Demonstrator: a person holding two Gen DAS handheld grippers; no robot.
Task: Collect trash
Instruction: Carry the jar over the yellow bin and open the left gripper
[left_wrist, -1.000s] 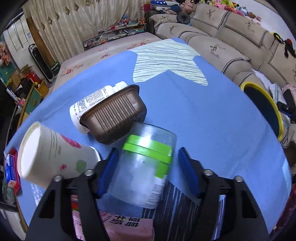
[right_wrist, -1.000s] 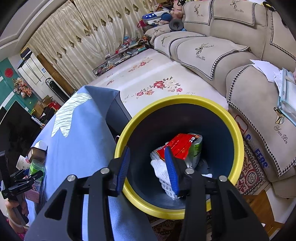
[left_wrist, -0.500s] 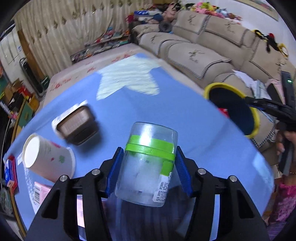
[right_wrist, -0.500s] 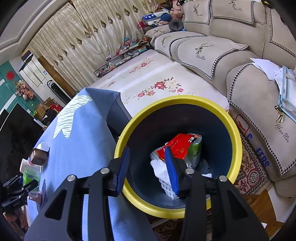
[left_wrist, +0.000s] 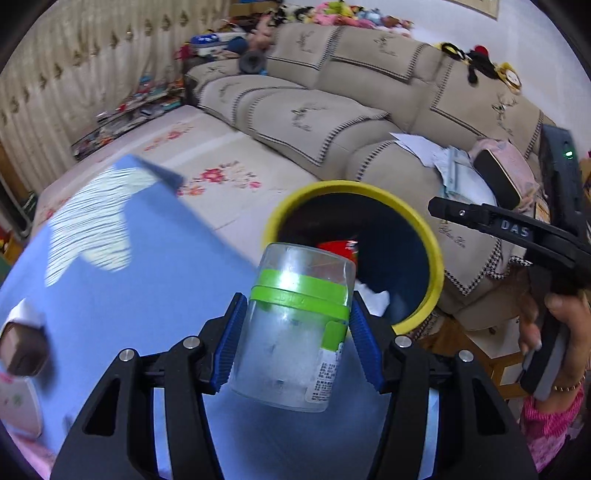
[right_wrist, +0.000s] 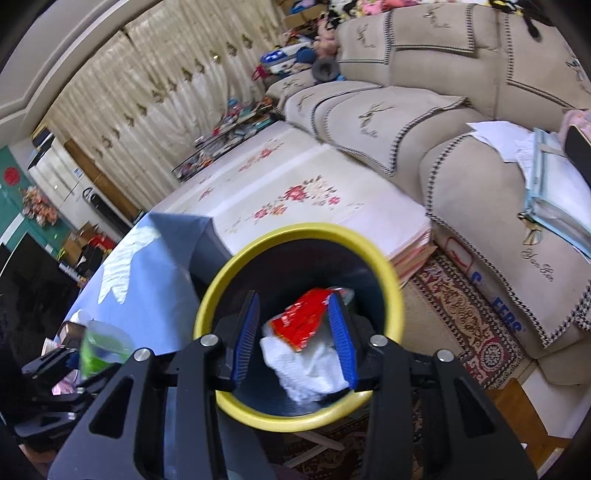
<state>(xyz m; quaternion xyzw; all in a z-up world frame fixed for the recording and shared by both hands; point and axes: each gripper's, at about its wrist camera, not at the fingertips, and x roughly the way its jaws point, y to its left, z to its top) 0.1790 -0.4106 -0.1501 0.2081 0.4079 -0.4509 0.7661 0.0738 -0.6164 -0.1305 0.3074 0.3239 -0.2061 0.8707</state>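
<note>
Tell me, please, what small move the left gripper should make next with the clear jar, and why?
Probably carry it a little farther over the yellow-rimmed bin. The left gripper grips the clear jar, which sits at the bin's near rim, not yet above its opening.

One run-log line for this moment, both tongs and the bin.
left tongs: shut on clear jar, short of bin | right tongs: open, empty, over yellow-rimmed bin | bin holds red wrapper

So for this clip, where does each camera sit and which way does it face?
Left wrist: on the left gripper, looking down along its fingers past the clear jar with a green band it grips to the yellow-rimmed bin; the right hand shows.
Right wrist: on the right gripper, looking down into the bin over a red wrapper; jaws apart, empty.
Shared: bin, jar, blue tablecloth, sofa.
</note>
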